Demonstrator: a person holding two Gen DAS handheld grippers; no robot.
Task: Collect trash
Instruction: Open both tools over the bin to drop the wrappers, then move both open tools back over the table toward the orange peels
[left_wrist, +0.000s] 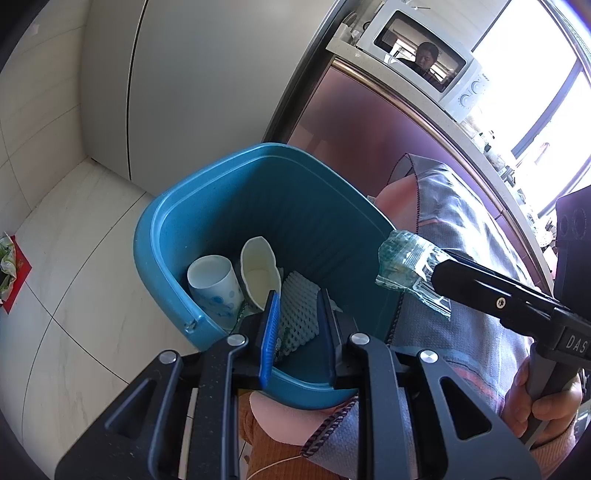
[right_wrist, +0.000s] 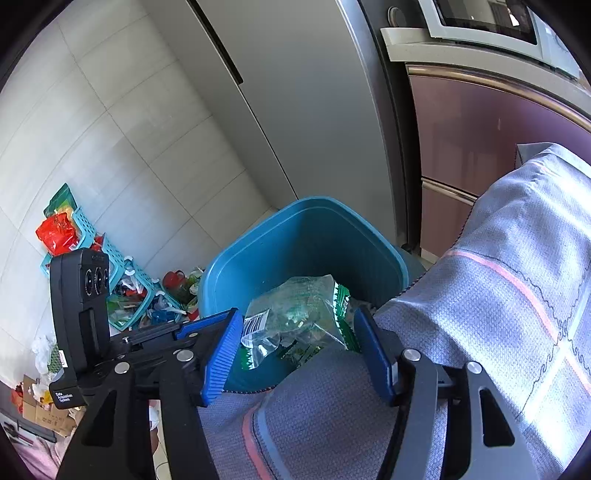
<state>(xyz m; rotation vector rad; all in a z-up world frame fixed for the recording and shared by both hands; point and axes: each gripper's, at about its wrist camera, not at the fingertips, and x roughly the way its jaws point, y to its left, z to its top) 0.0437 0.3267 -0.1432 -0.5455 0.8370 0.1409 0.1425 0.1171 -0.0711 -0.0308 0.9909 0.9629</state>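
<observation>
A blue trash bin (left_wrist: 177, 236) holds a white paper cup (left_wrist: 214, 284), a crushed cup (left_wrist: 258, 273) and white foam netting (left_wrist: 299, 306). My left gripper (left_wrist: 295, 332) grips the bin's near rim, one finger inside and one outside. My right gripper (right_wrist: 295, 339) has its jaws wide apart around a clear green plastic wrapper (right_wrist: 295, 317), which sits at the bin's rim (right_wrist: 258, 243). In the left wrist view the wrapper (left_wrist: 406, 266) sticks out from the right gripper's tip over the bin's right edge.
A grey-blue cloth with pink stripes (right_wrist: 480, 314) drapes beside the bin. A teal basket and scattered litter (right_wrist: 122, 280) lie on the tiled floor at the left. A fridge (right_wrist: 295, 110) and a counter with a microwave (left_wrist: 421, 55) stand behind.
</observation>
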